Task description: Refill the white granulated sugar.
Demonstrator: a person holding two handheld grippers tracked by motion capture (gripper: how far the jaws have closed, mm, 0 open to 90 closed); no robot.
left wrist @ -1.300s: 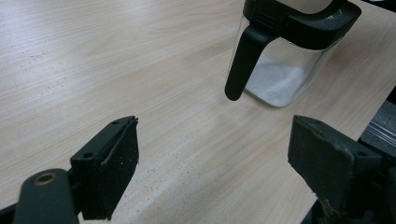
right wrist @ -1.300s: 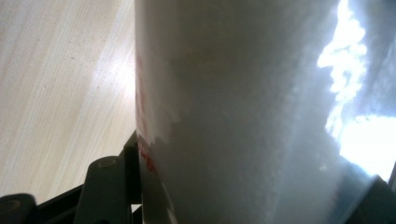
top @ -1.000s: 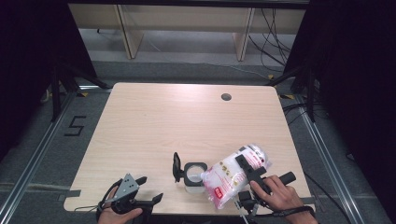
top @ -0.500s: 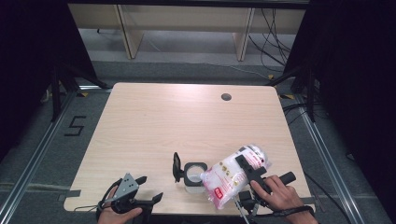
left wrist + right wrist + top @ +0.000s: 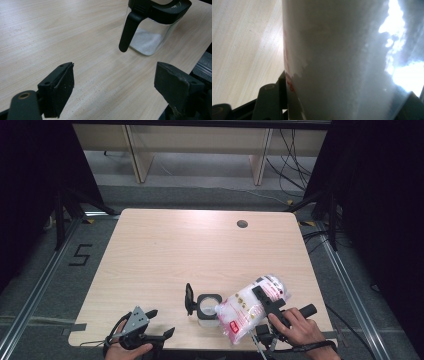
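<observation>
High view: a white, red-printed plastic bag [image 5: 252,307] is clamped by the right gripper [image 5: 267,302], seemingly tipped over a clear black-lidded jar [image 5: 207,309]; the left gripper [image 5: 150,325] is held agape, empty.

Beside the jar [image 5: 208,309], the bag [image 5: 252,306] hides the right gripper's [image 5: 266,302] lower jaw in the high view. Up close the bag [image 5: 342,60] blurs; its red print is perhaps lettering, unreadable. The jar's [image 5: 150,32] top is cut off.

The left claw [image 5: 150,327] sits low at the worktop's near-left corner, jaws wide apart and empty, hand [image 5: 127,351] behind it. The right claw [image 5: 260,300] — near-right edge — is clamped, angled away from the near edge, hand [image 5: 295,327] gripping its handle.
</observation>
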